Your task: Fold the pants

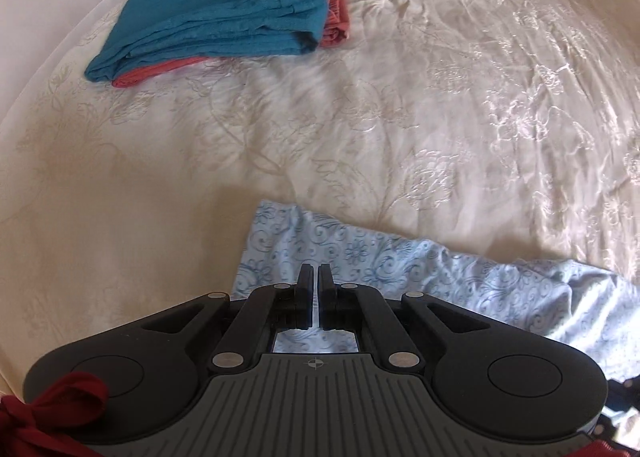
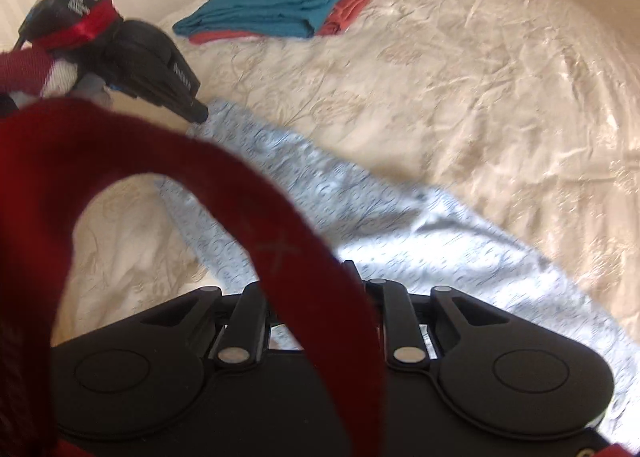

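L hand-held gripper (image 1: pixel 314 277) clenched on light-blue pants (image 1: pixel 400 269); R hand-held gripper's state can't tell, red strap (image 2: pixel 280 241) blocks.

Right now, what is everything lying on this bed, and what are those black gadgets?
Bedspread: one, cream with a floral pattern, under everything.
Teal pants: one, folded, far left, on top of the stack.
Red garment: one, folded, under the teal pants.
Light blue patterned pants: one, unfolded, spread across the near side.
Red strap: one, dark red, looped in front of the right camera.
Left gripper: one, black, jaws shut, over the blue pants' edge.
Right gripper: one, black, fingertips hidden by the strap.
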Demonstrator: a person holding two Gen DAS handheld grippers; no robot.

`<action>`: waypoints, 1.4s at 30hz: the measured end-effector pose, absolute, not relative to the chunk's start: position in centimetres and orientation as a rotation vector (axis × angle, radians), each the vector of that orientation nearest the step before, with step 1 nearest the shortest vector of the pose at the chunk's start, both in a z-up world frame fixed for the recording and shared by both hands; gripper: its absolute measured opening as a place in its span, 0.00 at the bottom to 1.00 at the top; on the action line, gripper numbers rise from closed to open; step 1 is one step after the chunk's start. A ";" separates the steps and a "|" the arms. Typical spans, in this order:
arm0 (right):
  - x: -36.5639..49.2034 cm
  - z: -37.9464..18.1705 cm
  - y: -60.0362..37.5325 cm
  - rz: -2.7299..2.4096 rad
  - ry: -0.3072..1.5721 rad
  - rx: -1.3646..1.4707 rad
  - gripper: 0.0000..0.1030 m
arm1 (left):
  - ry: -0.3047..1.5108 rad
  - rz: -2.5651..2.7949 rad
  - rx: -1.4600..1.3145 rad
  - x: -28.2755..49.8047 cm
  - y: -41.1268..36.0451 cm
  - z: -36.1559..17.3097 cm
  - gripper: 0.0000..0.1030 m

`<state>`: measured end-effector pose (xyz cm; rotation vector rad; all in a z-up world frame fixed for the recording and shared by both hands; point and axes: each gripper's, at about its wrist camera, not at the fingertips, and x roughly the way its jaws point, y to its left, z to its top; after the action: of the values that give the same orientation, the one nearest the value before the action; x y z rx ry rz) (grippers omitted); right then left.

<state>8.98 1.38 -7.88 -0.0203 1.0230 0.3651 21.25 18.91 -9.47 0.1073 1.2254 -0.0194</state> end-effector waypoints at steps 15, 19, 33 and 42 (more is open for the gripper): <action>18.7 -11.2 -0.5 0.408 1.021 -0.155 0.28 | 1.359 -0.033 0.315 17.9 16.8 -17.0 0.03; 19.9 -12.9 1.2 0.474 1.056 -0.188 0.28 | 1.357 -0.028 0.305 17.6 16.6 -17.0 0.03; 18.5 -14.5 1.9 0.590 1.144 -0.228 0.13 | 1.365 -0.006 0.217 18.3 17.3 -16.8 0.03; 21.0 -11.6 -2.8 0.376 1.018 0.018 0.07 | 1.348 -0.012 0.169 17.5 18.8 -17.0 0.03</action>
<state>21.00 -2.80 -11.55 0.0177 1.0178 0.3758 17.51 18.76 -17.00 0.1687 1.3481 -0.0124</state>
